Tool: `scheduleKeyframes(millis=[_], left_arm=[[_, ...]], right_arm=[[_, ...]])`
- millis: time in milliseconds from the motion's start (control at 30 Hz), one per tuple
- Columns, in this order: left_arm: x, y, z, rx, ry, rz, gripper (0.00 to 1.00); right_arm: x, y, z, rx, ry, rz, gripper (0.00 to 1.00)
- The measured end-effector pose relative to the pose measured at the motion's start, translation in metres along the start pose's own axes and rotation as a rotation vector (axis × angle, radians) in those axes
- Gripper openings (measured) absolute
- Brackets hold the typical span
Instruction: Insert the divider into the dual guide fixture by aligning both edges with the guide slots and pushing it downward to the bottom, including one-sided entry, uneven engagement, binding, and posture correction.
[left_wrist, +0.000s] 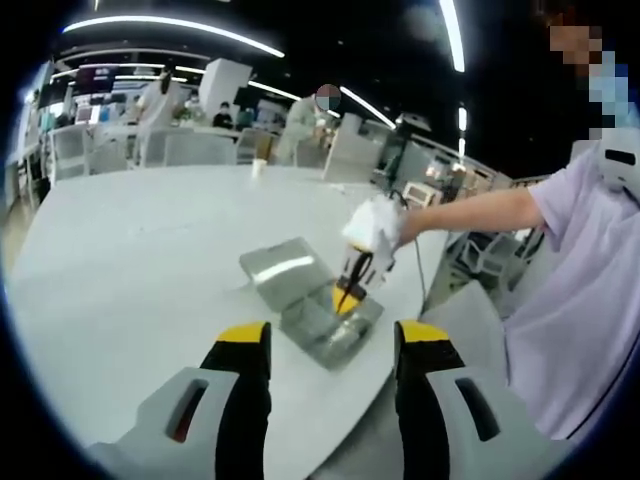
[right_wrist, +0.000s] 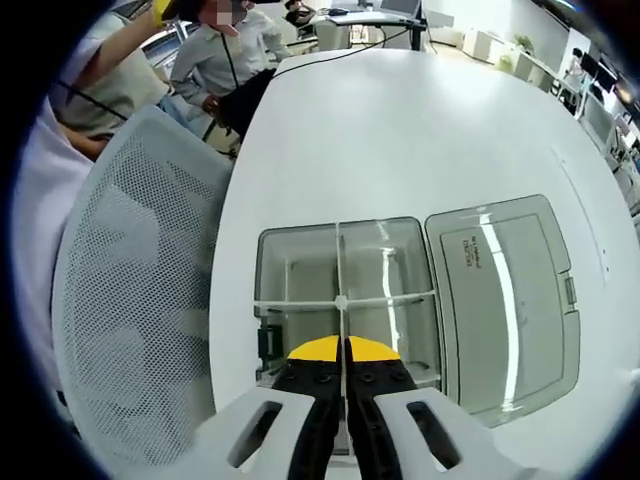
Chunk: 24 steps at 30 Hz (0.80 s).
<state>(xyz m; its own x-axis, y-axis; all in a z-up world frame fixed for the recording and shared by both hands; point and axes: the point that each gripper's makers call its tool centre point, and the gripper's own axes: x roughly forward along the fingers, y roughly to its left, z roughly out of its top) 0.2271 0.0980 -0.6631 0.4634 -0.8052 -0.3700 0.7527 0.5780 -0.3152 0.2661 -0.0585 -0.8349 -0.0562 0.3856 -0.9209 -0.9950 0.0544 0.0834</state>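
We see the right gripper (right_wrist: 343, 372) clamped on the divider (right_wrist: 340, 270) inside the box (right_wrist: 268, 290); left gripper (left_wrist: 332, 350) wide.

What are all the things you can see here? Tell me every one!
Table: one, white, under everything.
Box: one, clear plastic, open, on the table near its edge, with thin clear walls crossing inside.
Lid: one, clear, lying open flat on the table beside the box, joined along one side.
Divider: one, thin and clear, standing upright in the box, pinched at its near end.
Chair: one, white mesh back, beside the table.
Other people: several, seated at desks in the background.
Left gripper: one, black and yellow jaws spread apart above the table edge.
Right gripper: one, black and yellow jaws closed on the divider.
Person's hand: one, white glove, holding the right gripper.
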Motion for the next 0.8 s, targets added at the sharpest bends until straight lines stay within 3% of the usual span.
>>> scheduleKeyframes(millis=[800], left_arm=[[-0.0042, 0.0066, -0.0018, -0.004, -0.008, 0.012, 0.48]], right_arm=[[0.0067, 0.0001, -0.0028, -0.029, 0.015, -0.007, 0.0]])
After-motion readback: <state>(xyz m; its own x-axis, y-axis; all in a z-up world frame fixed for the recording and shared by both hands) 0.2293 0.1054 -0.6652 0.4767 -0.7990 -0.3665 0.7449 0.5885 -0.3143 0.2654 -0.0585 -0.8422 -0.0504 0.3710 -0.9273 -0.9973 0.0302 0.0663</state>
